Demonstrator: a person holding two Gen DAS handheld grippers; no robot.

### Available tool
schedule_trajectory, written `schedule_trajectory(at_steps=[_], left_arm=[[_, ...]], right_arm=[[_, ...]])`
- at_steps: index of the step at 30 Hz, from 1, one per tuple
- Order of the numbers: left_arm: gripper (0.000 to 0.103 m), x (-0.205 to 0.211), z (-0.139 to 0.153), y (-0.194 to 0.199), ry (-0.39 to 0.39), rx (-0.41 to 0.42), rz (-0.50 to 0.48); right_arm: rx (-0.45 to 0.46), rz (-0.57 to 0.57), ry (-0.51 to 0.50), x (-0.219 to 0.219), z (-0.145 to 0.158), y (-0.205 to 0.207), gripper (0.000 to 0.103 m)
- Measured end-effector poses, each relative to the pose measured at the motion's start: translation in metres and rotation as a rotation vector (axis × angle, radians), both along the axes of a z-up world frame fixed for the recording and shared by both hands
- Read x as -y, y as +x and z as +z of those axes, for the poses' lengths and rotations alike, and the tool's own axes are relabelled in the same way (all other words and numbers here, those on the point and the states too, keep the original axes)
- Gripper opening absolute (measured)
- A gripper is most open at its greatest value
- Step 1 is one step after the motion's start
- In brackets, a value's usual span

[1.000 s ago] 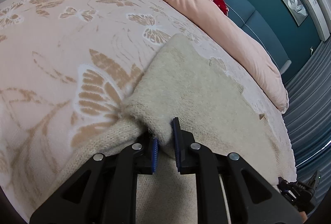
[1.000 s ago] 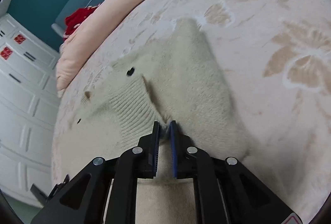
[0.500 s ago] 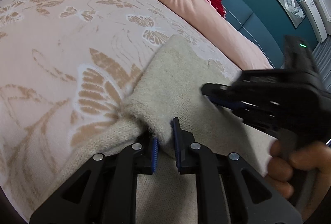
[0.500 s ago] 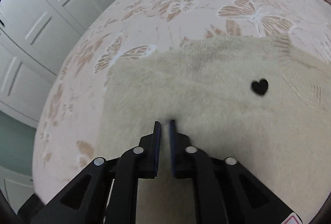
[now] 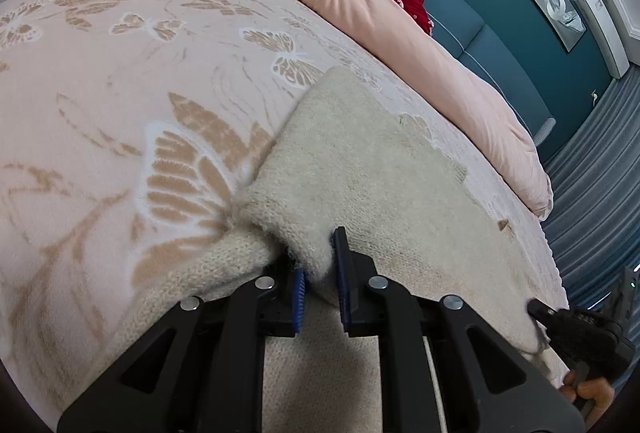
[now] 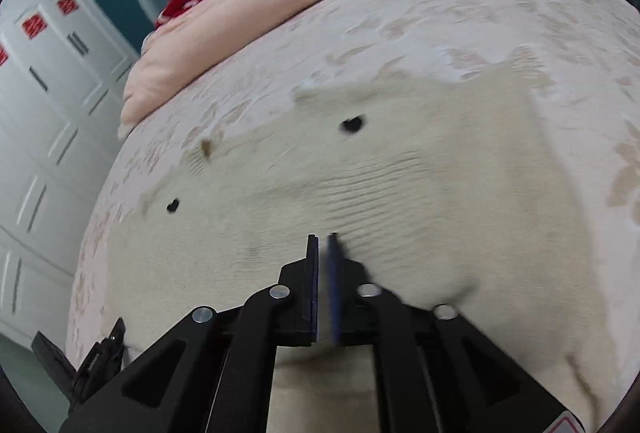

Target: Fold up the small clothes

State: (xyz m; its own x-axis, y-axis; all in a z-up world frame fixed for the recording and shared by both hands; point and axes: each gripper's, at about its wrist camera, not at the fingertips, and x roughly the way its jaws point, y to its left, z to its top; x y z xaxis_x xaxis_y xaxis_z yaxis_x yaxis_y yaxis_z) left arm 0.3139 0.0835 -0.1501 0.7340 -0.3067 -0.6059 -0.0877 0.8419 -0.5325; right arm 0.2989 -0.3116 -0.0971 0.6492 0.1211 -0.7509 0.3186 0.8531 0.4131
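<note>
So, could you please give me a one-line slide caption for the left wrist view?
Left gripper pinches a fold of the cream knitted garment on a butterfly-patterned bedspread.

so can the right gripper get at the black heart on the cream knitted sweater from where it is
Probably yes: the right gripper, jaws opening and empty, hangs over the cream knitted sweater, and bare knit alone lies between it and the black heart.

Black left gripper (image 5: 320,273) arms, blue-padded jaws (silver screws at pivots)
</note>
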Motion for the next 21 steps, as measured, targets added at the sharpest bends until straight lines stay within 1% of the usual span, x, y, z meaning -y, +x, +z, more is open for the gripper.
schedule_trajectory(at_steps=[2,3,4,5,6,7,8,9,10,11,12,13,14,16,17,18,19,20,21], left_arm=[[0.013,0.001,0.002,0.001,0.008,-0.006,0.001],[0.013,0.002,0.003,0.001,0.012,-0.010,0.002],[0.013,0.003,0.004,0.002,0.016,-0.016,0.003],[0.013,0.003,0.005,0.003,0.019,-0.024,0.004],[0.013,0.002,0.007,0.005,0.017,-0.035,0.004],[0.013,0.001,0.010,0.007,0.013,-0.050,0.003],[0.014,-0.002,0.013,0.010,0.017,-0.070,0.000],[0.014,-0.005,0.018,0.010,0.034,-0.081,-0.001],[0.014,-0.009,0.024,0.008,0.071,-0.070,0.009],[0.014,-0.014,0.028,0.006,0.115,-0.062,0.013],[0.014,-0.020,0.026,0.005,0.116,-0.076,-0.012],[0.014,-0.026,0.025,0.006,0.097,-0.101,-0.045],[0.014,-0.029,0.028,0.005,0.112,-0.116,-0.071],[0.014,-0.034,0.041,-0.007,0.228,-0.124,-0.068],[0.033,-0.038,0.047,-0.016,0.299,-0.141,-0.042],[0.050,-0.043,0.052,-0.025,0.341,-0.170,-0.030],[0.065,-0.051,0.056,-0.038,0.329,-0.181,-0.048],[0.066,-0.058,0.060,-0.053,0.298,-0.188,-0.074],[0.066,-0.063,0.062,-0.070,0.283,-0.207,-0.099]], right_arm=[[-0.007,0.020,0.031,0.014,0.003,-0.008,0.014],[-0.032,0.035,0.015,0.017,-0.001,-0.009,0.014],[-0.081,0.052,-0.016,0.020,-0.011,-0.007,0.012],[-0.124,0.068,-0.057,0.025,-0.023,-0.005,0.000],[-0.107,0.074,-0.033,0.034,-0.026,-0.011,0.000],[-0.096,0.040,0.003,0.042,-0.022,-0.019,0.000],[-0.089,-0.005,0.007,0.047,-0.014,-0.027,0.000],[-0.072,-0.024,-0.011,0.047,-0.004,-0.034,0.003],[-0.055,-0.027,-0.029,0.048,0.004,-0.044,0.014],[-0.042,-0.031,-0.039,0.047,0.011,-0.058,0.018],[-0.029,-0.034,-0.034,0.048,0.016,-0.074,0.023],[-0.017,-0.043,-0.023,0.051,0.020,-0.094,0.035],[-0.008,-0.056,-0.013,0.053,0.022,-0.115,0.045],[-0.018,-0.074,-0.017,0.057,0.025,-0.161,0.052],[-0.036,-0.082,-0.031,0.059,0.026,-0.183,0.056],[-0.058,-0.090,-0.048,0.060,0.026,-0.206,0.058],[-0.081,-0.095,-0.060,0.061,0.025,-0.227,0.064],[-0.109,-0.100,-0.065,0.062,0.023,-0.248,0.066],[-0.138,-0.102,-0.059,0.061,0.020,-0.267,0.067]])
